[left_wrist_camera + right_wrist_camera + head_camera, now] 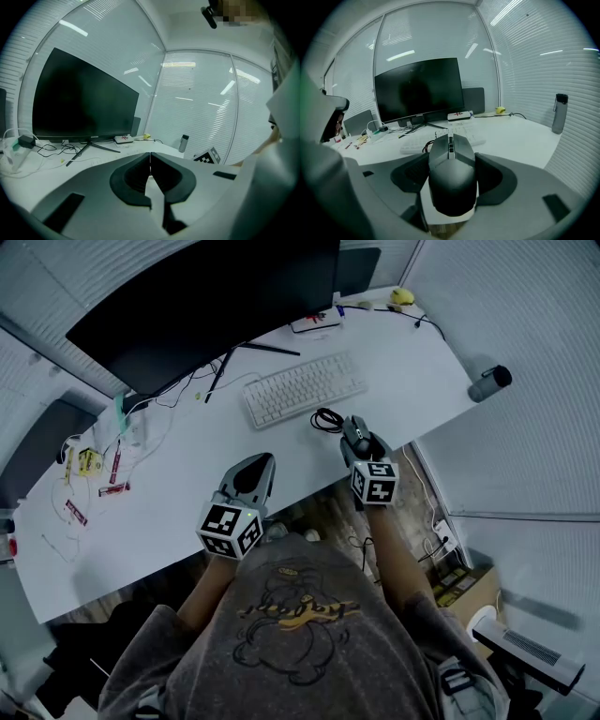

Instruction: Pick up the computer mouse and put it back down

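The right hand-held gripper pinches the computer mouse by its flanks, dark padded jaws against a smooth, matte, domed grey shell. That rounded shape gives the pads little flat surface, so a light squeeze could let it slide out nose-first. The mouse sits right at the front edge of the white, glossy table - whether resting or just above it I cannot tell - so a careless release risks a tumble to the wooden floor. Its looped black cable near the pale keyboard might tug. The left hand-held gripper is pressed together, empty.
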A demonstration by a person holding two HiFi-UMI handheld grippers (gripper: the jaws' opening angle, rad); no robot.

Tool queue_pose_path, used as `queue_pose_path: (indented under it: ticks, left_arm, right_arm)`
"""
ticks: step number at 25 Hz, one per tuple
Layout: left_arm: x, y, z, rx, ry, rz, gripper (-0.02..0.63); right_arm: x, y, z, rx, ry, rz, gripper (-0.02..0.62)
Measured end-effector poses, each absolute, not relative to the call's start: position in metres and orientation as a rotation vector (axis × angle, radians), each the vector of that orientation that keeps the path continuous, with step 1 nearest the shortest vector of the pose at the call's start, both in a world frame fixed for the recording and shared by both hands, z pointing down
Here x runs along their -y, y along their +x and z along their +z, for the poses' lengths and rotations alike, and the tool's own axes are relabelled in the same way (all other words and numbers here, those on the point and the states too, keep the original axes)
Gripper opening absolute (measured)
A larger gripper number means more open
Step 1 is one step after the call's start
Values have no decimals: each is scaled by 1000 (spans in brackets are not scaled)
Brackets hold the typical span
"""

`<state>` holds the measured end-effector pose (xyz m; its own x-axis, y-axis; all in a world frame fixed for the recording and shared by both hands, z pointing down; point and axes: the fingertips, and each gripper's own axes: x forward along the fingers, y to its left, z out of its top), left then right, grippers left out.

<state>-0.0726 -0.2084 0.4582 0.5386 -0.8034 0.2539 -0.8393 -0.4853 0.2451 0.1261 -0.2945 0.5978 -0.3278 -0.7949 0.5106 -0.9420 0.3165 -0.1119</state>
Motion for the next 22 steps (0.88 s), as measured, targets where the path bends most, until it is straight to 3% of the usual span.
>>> queue_pose_path:
  ticks: [22]
  left_arm:
    - [208, -102, 468, 1414, 2379, 181, 20]
  right_arm:
    - [291, 109, 673, 2090, 1494, 693, 299]
